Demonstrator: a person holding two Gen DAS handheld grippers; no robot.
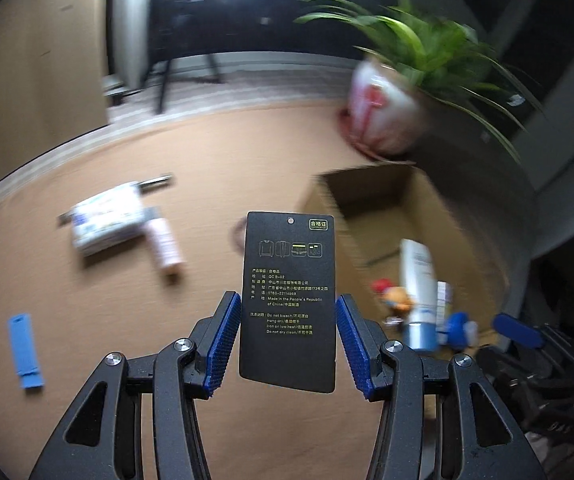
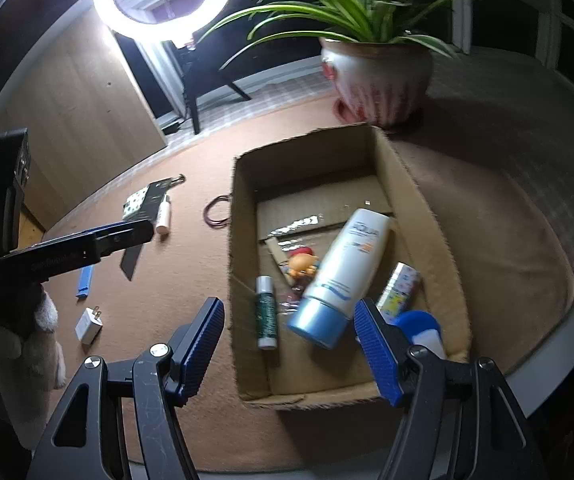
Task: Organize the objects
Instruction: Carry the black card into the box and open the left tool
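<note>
Left tool is clamped on a black garment tag, which stands upright between the blue ribbed pads in the lower centre of the left wrist view. In the right wrist view the same tag hangs below the left tool at centre left, above the desk. Right tool stands with its fingers apart and nothing between them, at the near edge of the cardboard box. Inside the box lie a white and blue tube, a green stick, a small orange figure and a patterned carton. On the desk left of the box are a white charger, a blue clip, a pink tube and a hair tie. A potted plant stands behind the box.
</note>
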